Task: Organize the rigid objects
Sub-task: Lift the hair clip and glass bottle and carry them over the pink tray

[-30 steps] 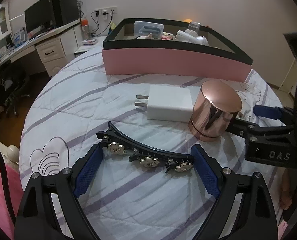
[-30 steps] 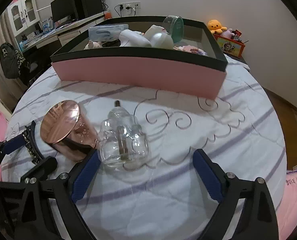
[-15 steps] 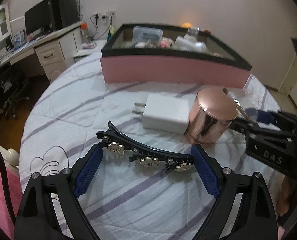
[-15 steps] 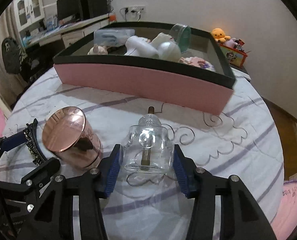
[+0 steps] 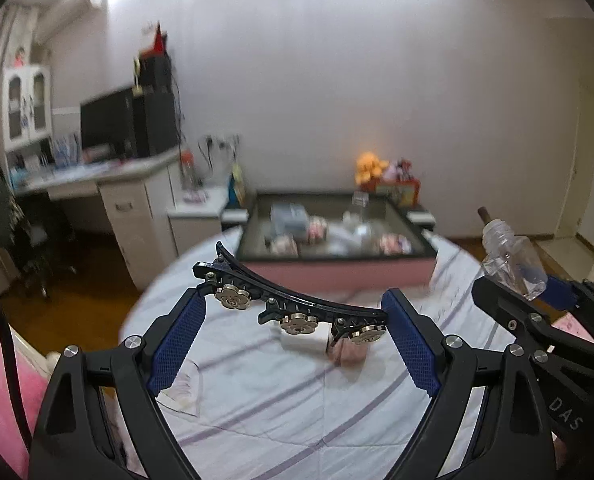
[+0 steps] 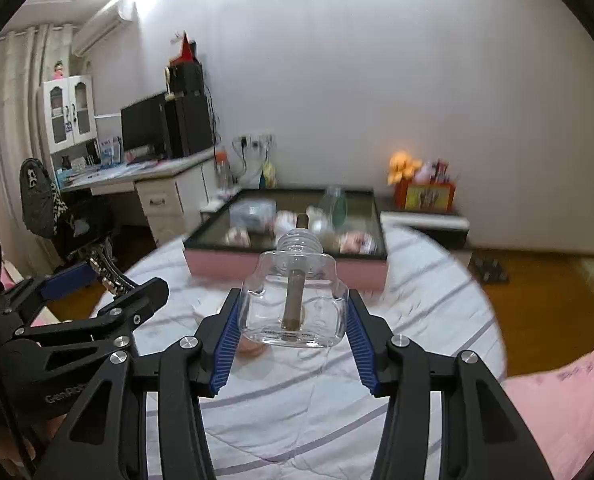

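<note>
My left gripper point(image 5: 293, 320) is shut on a black hair clip point(image 5: 289, 300) with three metal flowers, held lengthwise between the blue pads, high above the bed. My right gripper point(image 6: 293, 316) is shut on a clear glass bottle point(image 6: 293, 300) with a brown stick inside, also lifted off the bed. The bottle shows at the right of the left wrist view point(image 5: 513, 256). The clip shows at the left of the right wrist view point(image 6: 105, 272). A white charger point(image 5: 301, 340) and a rose-gold cylinder point(image 5: 349, 350) lie on the bed below.
A pink box with a black rim point(image 5: 333, 272), also in the right wrist view point(image 6: 285, 264), sits at the bed's far side, holding several items. A desk with a monitor point(image 6: 145, 128) stands far left. A nightstand with toys point(image 6: 421, 196) is behind the box.
Both grippers have risen well above the bed, carrying the hair clip and the glass bottle. The right gripper closed on the bottle a second ago. The box now looks farther and lower.
</note>
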A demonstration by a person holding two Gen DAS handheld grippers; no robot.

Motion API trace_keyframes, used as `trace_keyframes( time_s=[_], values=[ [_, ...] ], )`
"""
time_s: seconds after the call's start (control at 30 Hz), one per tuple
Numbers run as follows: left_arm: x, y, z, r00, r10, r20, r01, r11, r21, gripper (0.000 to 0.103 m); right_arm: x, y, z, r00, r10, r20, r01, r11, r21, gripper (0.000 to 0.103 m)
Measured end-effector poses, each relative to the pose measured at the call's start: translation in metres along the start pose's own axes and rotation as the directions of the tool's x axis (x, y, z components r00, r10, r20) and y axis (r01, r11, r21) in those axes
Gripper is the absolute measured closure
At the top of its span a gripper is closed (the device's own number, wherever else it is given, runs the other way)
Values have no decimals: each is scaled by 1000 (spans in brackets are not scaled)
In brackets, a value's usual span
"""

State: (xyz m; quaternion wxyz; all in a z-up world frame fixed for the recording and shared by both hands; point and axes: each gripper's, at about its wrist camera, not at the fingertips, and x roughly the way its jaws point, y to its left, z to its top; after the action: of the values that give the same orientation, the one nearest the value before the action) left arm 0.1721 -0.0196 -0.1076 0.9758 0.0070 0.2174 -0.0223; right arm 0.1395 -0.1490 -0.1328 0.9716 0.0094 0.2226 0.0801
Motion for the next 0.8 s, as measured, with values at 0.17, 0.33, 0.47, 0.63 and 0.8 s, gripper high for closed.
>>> trace_keyframes(
  time_s=[0.17,0.33,0.47,0.63,0.8],
  values=[
    [-41,-3,21,990,44,137,-47,999,18,12,-40,9,20,992,-19,124,20,1000,-14,52],
    [-53,1,37,979,37,200,-41,999,14,12,-61,14,35,979,-34,200,38,999,-21,52],
    [-48,1,50,971,24,236,-29,999,16,12,-64,16,46,970,-46,237,52,998,-20,52],
    [-31,-6,64,967,10,255,-18,999,29,12,-54,11,62,961,-59,271,66,998,-16,52],
    [7,-13,83,967,9,256,-25,998,58,12,-28,5,79,959,-76,273,82,997,-11,52]
  ],
)
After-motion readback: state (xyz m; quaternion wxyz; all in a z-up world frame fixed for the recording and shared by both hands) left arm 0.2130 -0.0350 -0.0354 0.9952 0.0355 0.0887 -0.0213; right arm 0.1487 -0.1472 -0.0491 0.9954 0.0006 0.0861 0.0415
